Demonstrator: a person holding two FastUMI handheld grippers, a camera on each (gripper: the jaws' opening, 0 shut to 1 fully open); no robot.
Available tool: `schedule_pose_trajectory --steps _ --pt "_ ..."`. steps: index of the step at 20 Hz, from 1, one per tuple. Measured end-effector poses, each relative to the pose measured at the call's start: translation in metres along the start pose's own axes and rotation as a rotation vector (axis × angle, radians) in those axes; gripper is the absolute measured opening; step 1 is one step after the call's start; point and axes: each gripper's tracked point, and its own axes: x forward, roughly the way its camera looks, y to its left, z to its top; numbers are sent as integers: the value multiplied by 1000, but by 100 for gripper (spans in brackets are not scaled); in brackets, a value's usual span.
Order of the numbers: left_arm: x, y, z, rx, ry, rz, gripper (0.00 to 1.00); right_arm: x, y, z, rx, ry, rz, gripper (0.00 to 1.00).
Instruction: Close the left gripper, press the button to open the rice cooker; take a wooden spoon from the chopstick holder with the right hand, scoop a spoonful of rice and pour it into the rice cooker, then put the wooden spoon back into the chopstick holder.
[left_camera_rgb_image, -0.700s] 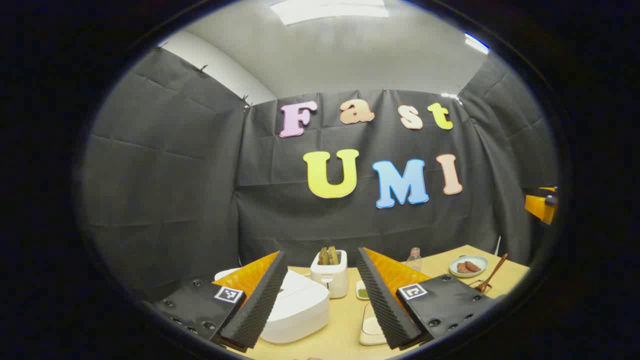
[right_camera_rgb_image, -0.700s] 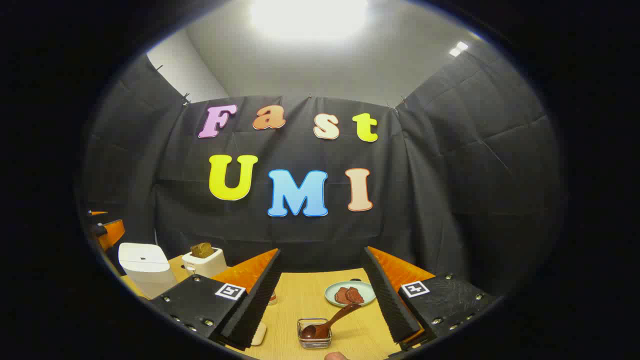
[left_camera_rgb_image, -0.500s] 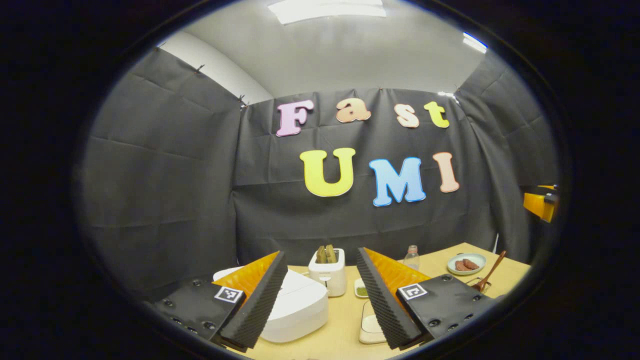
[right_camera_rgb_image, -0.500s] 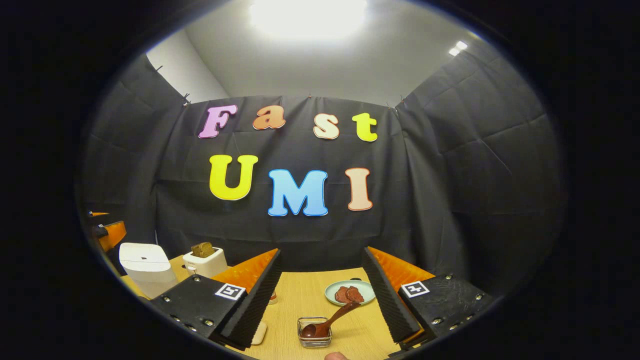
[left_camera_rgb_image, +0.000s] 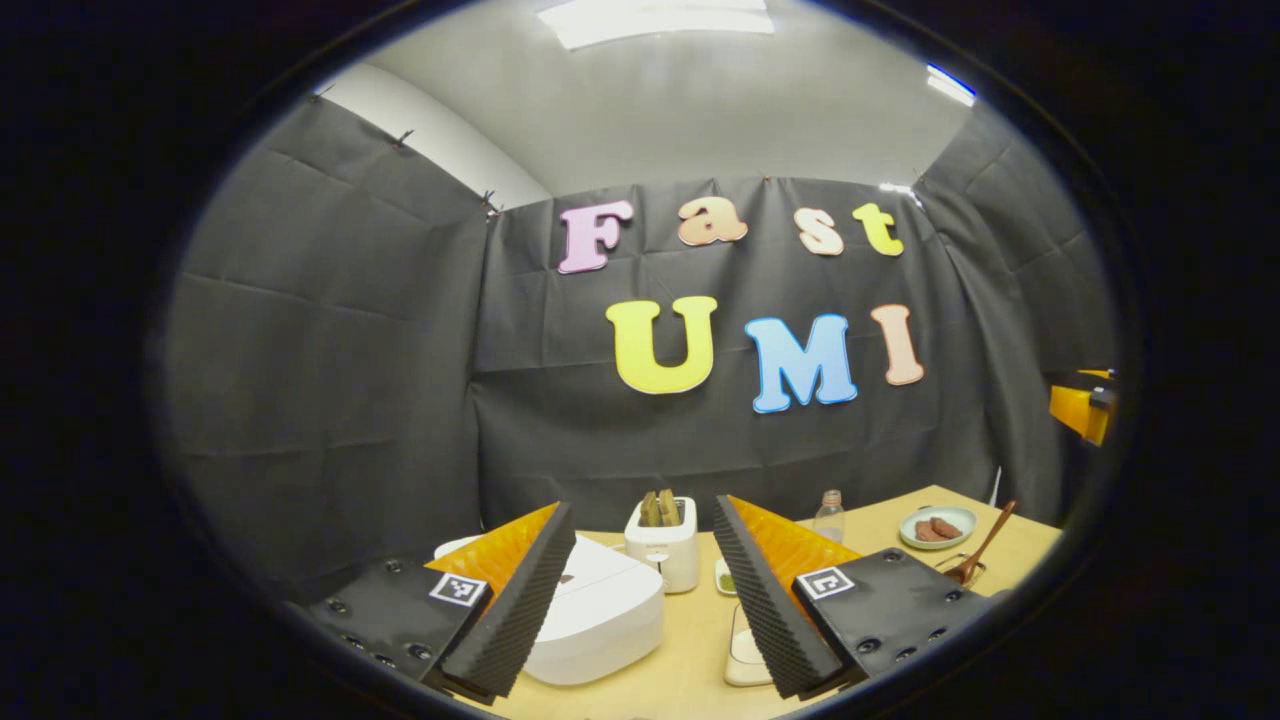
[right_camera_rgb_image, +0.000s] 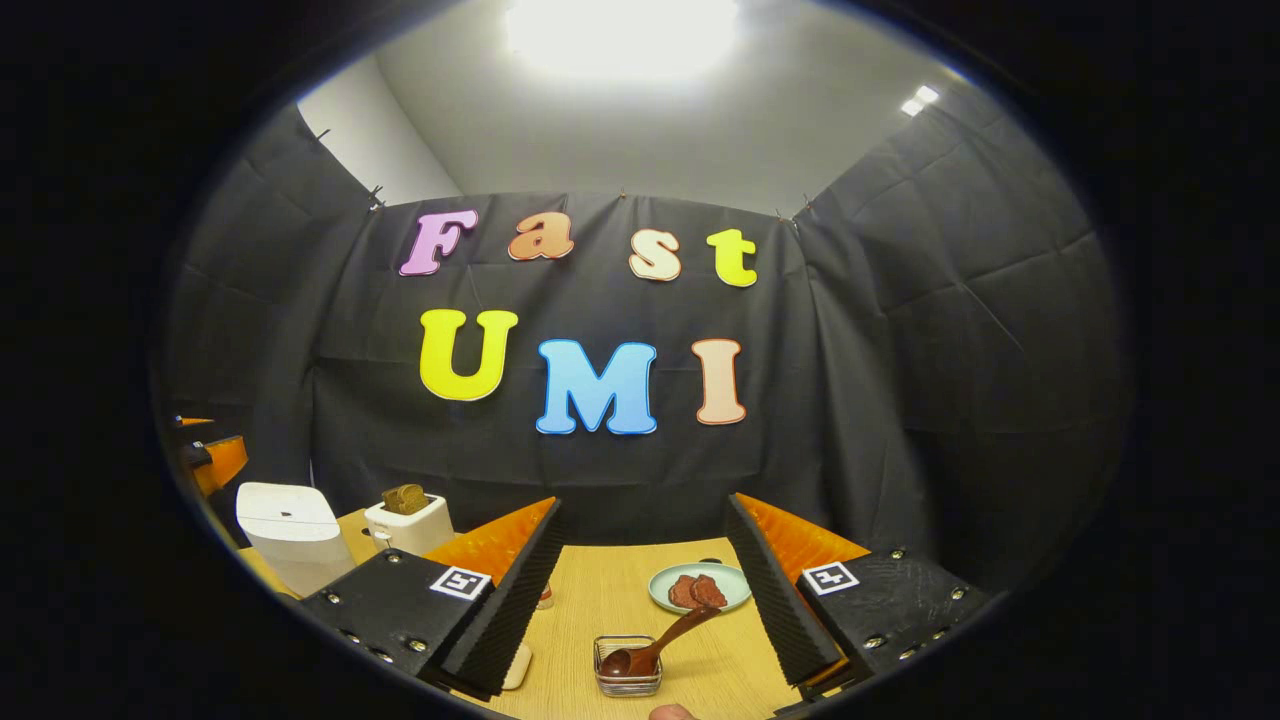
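Here both the left tongs (left_camera_rgb_image: 640, 560) and right tongs (right_camera_rgb_image: 645, 560) gape wide and empty above the bench (right_camera_rgb_image: 600, 600); near its front edge the wooden spoon (right_camera_rgb_image: 655, 645), probably light and rigid, leans in its holder (right_camera_rgb_image: 628, 668), best pinched high on the handle.

Each gripper, left gripper (left_camera_rgb_image: 640, 600) and right gripper (right_camera_rgb_image: 640, 605), has two wedge-shaped fingers with ribbed inner pads, black screw-studded base plates carrying small square black-and-white markers, and orange housing behind
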Motion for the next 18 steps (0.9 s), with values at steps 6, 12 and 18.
schedule_pose_trajectory --steps 6,12,18 --pt "-5 -2 7 4 -13 -13 96 -3 -3 4 1 -11 -3 97" --pt "-14 -4 9 14 -18 -12 87 -8 -7 2 8 -16 0 97" --pt "-16 -1 13 16 -17 -11 46 -6 -9 6 10 -26 2 97"
